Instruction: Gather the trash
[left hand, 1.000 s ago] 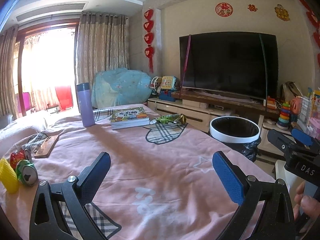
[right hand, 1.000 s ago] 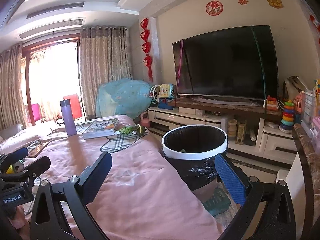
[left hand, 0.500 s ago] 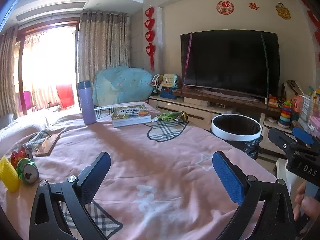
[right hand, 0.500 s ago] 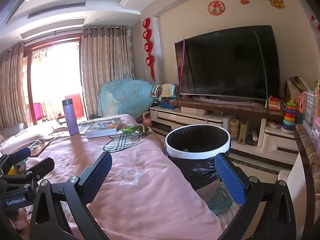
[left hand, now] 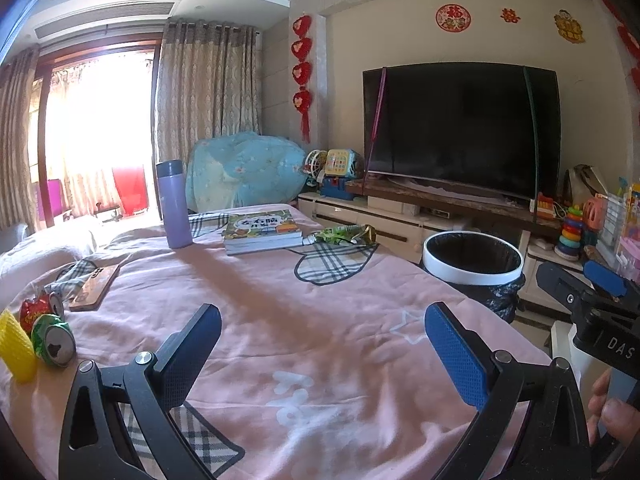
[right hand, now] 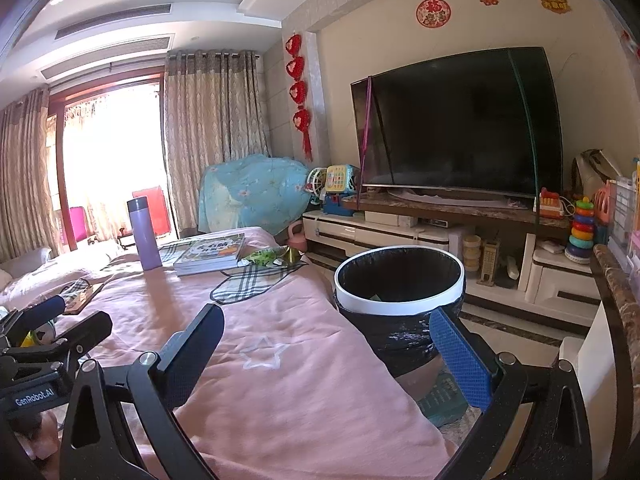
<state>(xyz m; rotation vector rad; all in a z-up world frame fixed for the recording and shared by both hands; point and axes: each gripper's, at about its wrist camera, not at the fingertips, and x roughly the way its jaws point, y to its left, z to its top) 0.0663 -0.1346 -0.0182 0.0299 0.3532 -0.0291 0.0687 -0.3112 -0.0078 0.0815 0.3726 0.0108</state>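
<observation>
Pink cloth covers the counter (left hand: 260, 304), with crushed cans (left hand: 54, 340) at its left edge and a green wrapper (left hand: 340, 235) by the books (left hand: 262, 232). Both the left gripper (left hand: 322, 350) and right gripper (right hand: 326, 344) hover empty, fingers spread wide. The bin (right hand: 400, 280) stands just beside the counter's right edge.

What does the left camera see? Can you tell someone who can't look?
The open left gripper hovers empty over a pink blanket. Crushed cans lie at left, a green wrapper beside a book, a bin at right.

Black-lined trash bin (right hand: 400, 304) beside pink-covered table (right hand: 280, 360).
</observation>
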